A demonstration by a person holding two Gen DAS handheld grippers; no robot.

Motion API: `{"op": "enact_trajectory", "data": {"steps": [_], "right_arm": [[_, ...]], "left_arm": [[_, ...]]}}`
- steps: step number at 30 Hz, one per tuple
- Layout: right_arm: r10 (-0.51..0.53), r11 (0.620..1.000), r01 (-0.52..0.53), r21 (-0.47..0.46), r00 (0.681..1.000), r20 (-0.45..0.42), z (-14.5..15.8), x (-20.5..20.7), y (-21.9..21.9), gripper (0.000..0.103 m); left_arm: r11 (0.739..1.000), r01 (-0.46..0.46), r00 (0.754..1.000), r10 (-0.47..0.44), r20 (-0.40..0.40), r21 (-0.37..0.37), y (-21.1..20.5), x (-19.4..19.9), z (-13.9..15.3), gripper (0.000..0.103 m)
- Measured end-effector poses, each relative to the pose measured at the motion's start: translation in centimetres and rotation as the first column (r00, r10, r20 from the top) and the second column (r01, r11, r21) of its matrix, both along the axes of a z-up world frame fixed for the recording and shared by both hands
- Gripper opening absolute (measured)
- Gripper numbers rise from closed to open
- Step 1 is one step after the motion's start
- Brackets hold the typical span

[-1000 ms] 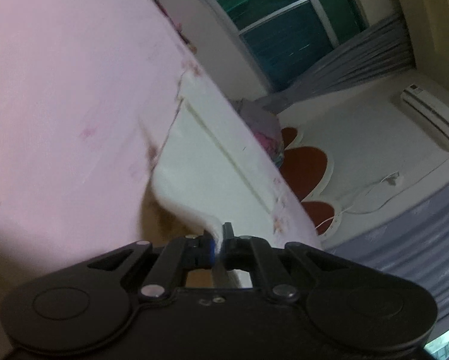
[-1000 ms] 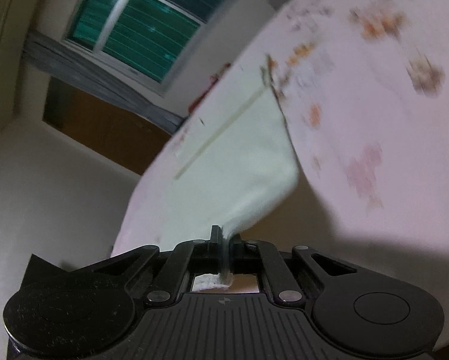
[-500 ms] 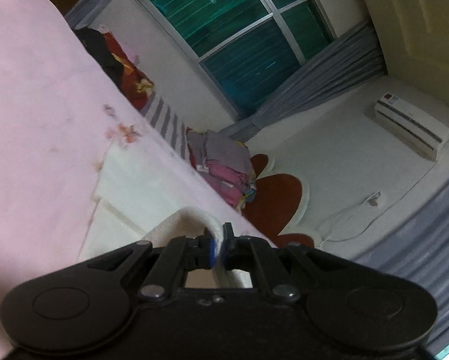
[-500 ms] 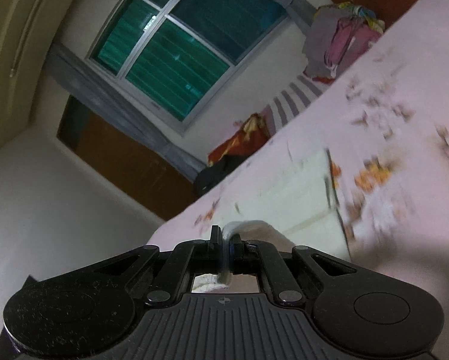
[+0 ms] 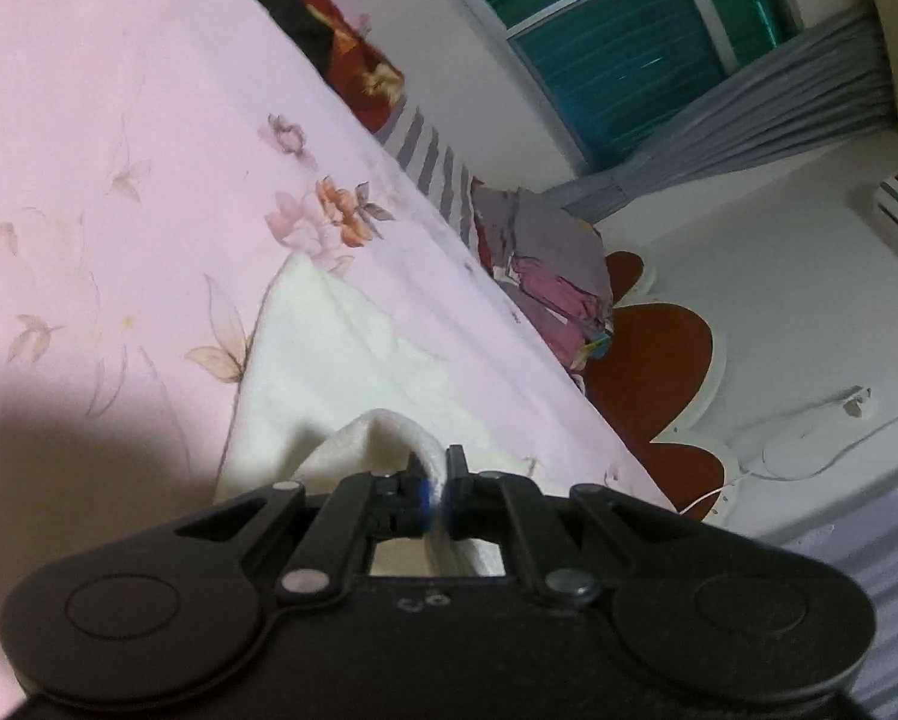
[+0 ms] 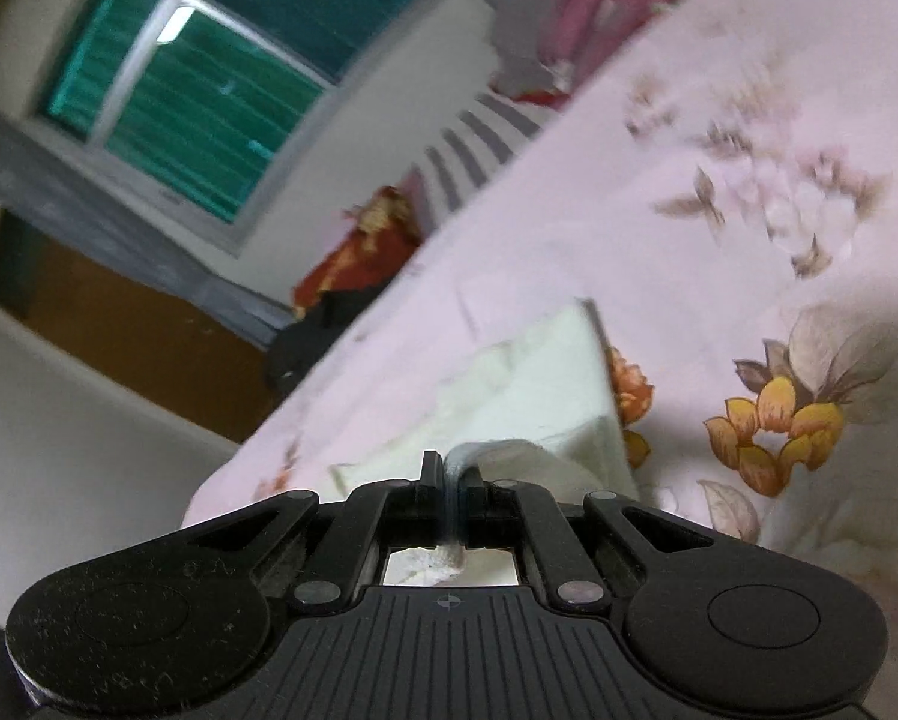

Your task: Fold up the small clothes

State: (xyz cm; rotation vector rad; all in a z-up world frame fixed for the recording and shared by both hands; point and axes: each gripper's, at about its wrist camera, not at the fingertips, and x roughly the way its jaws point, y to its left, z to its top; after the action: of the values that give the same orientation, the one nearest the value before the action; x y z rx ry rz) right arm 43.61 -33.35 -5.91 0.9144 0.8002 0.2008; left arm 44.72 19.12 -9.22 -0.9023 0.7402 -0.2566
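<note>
While both grippers sit low over the pink floral bedsheet [image 5: 119, 120], each has a fold of the cream-white garment [image 5: 329, 360] pinched between its fingers: left gripper [image 5: 436, 480] jaws are closed down to a sliver on a rolled cloth edge that arcs up and back from the tips, right gripper [image 6: 449, 480] jaws are likewise clamped tight on a thin cloth edge, with a scrap of it poking out behind the pads. The rest of the garment lies flat on the sheet just ahead of the jaws, its far edge near an orange flower print [image 5: 344, 216]; in the right view the garment [image 6: 539, 372] shows a straight right-hand edge beside another orange flower. Versus a second ago: then the cloth hung lifted and stretched away from the tips, now the held edge is doubled over the flat part and far more of the sheet's flower print is in view. Half a second ago the fold was already similar. No containers visible; a loose pile of pink and grey clothes [image 5: 545, 264] sits at the far bed edge, below the window [image 5: 617, 30].
</note>
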Motion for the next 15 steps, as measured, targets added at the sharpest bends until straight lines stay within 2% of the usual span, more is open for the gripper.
{"op": "enact_trajectory", "data": {"steps": [6,7,8,9,10,11,12,13,14,15], "right_arm": [[-0.021,0.999,0.023,0.032,0.998,-0.054,-3.1,3.4,-0.4,0.004],[-0.022,0.999,0.025,0.038,0.998,-0.065,-3.5,4.0,-0.5,0.004],[-0.02,0.998,0.024,0.053,0.997,-0.071,-3.9,4.5,-0.6,0.004],[-0.015,0.996,0.021,0.084,0.997,-0.072,-4.2,4.9,-0.7,0.004],[-0.018,0.993,0.025,0.119,0.998,-0.064,-4.2,4.9,-0.8,0.004],[-0.024,0.99,0.033,0.139,0.998,-0.065,-4.5,5.2,-1.0,0.005],[-0.037,0.988,0.046,0.145,0.997,-0.065,-4.6,5.3,-1.2,0.02],[-0.058,0.989,0.065,0.133,0.997,-0.057,-4.5,5.4,-1.4,0.062],[-0.087,0.989,0.09,0.114,0.996,-0.037,-4.3,5.3,-1.6,0.077],[-0.108,0.989,0.108,0.098,0.994,-0.007,-4.0,5.2,-1.8,0.081]], "left_arm": [[1.0,0.022,1.0,-0.022,-0.019,-0.004,0.1,3.2,-1.1,0.005],[1.0,0.027,1.0,-0.027,-0.013,0.004,-0.1,3.6,-1.0,0.011],[1.0,0.024,1.0,-0.024,-0.002,0.014,-0.3,3.7,-0.8,0.031],[1.0,0.016,1.0,-0.016,0.015,0.018,-0.3,3.8,-0.6,0.043],[1.0,0.003,0.999,-0.004,0.032,0.019,-0.4,3.9,-0.5,0.064],[1.0,-0.011,0.999,0.01,0.046,0.025,-0.4,4.2,-0.3,0.076],[0.999,-0.013,0.998,0.011,0.058,0.032,-0.5,4.5,-0.2,0.077],[0.999,-0.005,0.998,0.003,0.061,0.036,-0.5,4.9,-0.1,0.077],[0.999,0.006,0.998,-0.008,0.06,0.036,-0.6,5.3,0.0,0.077],[0.998,0.022,0.998,-0.025,0.057,0.051,-0.7,5.6,0.0,0.077]]}}
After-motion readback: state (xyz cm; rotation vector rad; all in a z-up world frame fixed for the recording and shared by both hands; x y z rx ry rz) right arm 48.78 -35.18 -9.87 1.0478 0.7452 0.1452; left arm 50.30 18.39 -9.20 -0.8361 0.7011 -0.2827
